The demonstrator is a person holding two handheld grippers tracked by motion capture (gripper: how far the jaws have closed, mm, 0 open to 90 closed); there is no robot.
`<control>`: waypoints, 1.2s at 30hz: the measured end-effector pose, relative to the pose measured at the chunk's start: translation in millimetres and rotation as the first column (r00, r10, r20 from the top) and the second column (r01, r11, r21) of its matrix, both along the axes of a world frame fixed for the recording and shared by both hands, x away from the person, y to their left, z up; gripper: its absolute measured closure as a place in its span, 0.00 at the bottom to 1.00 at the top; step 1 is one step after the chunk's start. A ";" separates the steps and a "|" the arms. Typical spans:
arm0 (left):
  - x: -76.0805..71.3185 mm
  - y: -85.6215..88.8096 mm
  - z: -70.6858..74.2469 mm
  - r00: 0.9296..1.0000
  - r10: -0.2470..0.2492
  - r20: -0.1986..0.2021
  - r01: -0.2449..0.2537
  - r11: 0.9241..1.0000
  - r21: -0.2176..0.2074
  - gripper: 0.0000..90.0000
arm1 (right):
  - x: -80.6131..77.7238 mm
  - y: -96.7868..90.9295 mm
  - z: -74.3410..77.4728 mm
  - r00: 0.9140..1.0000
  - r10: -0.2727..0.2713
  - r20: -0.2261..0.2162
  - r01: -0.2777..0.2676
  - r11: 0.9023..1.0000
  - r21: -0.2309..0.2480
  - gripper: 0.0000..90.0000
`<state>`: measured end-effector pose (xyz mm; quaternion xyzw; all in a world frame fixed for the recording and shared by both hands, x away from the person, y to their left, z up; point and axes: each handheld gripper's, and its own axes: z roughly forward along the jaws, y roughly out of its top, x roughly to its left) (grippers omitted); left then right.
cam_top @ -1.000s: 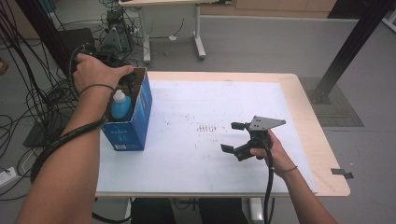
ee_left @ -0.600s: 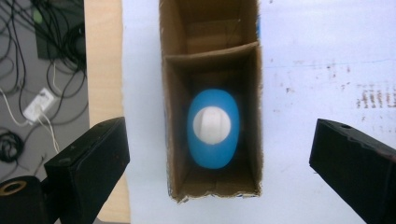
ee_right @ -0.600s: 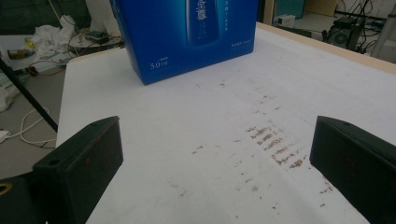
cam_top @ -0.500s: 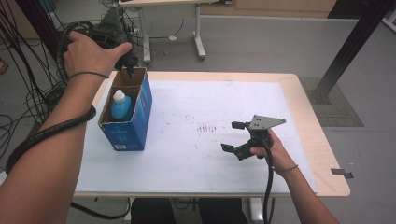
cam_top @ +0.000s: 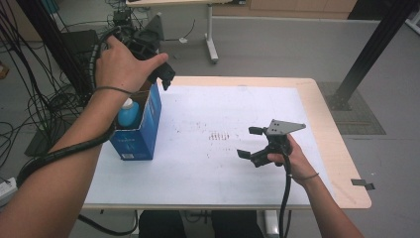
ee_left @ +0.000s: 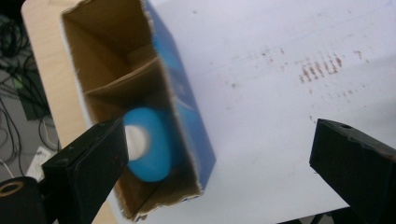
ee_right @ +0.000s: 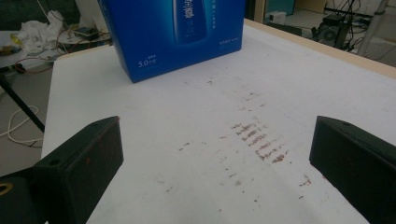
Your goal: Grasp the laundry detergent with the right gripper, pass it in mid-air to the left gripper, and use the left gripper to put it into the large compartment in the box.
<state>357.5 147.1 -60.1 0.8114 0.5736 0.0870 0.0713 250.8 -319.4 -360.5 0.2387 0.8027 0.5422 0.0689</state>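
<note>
Left gripper (cam_top: 166, 74) has risen off the bottle (ee_left: 148, 144) (fingers just opened).

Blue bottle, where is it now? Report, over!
Left tool open, empty, above box. Right tool open, empty. Blue bottle inside box. Nothing in the way.

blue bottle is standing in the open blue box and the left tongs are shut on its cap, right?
Not quite. The blue bottle does stand in the open blue box, but the left tongs are open, with nothing between them, above the box. The left gripper view shows both jaws wide apart and clear of the cap.
</note>
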 end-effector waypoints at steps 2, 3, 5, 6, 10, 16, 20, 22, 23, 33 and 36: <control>-0.2 -7.2 -1.7 0.999 -0.043 -0.008 0.043 0.999 -0.015 0.06 | -0.2 -0.9 1.1 1.000 -0.005 0.004 0.005 1.000 -0.002 0.03; -2.2 -13.1 -3.8 0.999 -0.053 -0.004 0.053 0.999 -0.011 0.06 | -0.4 -1.6 2.3 1.000 -0.009 0.004 0.009 1.000 -0.006 0.03; -4.2 -20.7 -8.1 0.997 -0.081 -0.007 0.081 0.997 -0.020 0.06 | -1.3 -2.3 3.5 1.000 -0.021 0.005 0.021 1.000 -0.009 0.04; -6.3 -25.3 -11.8 0.995 -0.099 -0.009 0.099 0.995 -0.029 0.06 | -1.8 -3.1 4.3 1.000 -0.028 0.005 0.028 1.000 -0.012 0.04; -12.0 -41.8 -27.7 0.988 -0.152 -0.021 0.151 0.988 -0.040 0.06 | -1.8 -5.1 8.1 0.999 -0.043 0.006 0.043 0.999 -0.027 0.04; -19.6 -65.0 -56.7 0.975 -0.219 -0.040 0.217 0.975 -0.053 0.05 | -2.4 -11.6 17.3 0.997 -0.081 0.006 0.081 0.995 -0.052 0.04; -27.1 -75.4 -77.4 0.967 -0.250 -0.043 0.246 0.967 -0.071 0.05 | -3.9 -15.0 20.6 0.994 -0.105 0.007 0.105 0.993 -0.056 0.04; -30.4 -76.1 -86.6 0.964 -0.262 -0.041 0.257 0.962 -0.094 0.06 | -3.8 -18.2 23.5 0.992 -0.122 0.006 0.122 0.990 -0.064 0.04; -36.4 -82.5 -97.8 0.965 -0.261 -0.035 0.258 0.963 -0.077 0.05 | -3.5 -19.2 24.4 0.992 -0.126 0.004 0.126 0.990 -0.067 0.04; -43.5 -91.6 -146.4 0.959 -0.270 -0.089 0.261 0.960 -0.105 0.06 | -3.8 -24.1 29.5 0.985 -0.173 -0.008 0.172 0.982 -0.077 0.04; -44.3 -94.0 -158.4 0.956 -0.272 -0.108 0.260 0.959 -0.114 0.06 | -3.5 -25.1 29.9 0.983 -0.185 -0.012 0.183 0.980 -0.079 0.04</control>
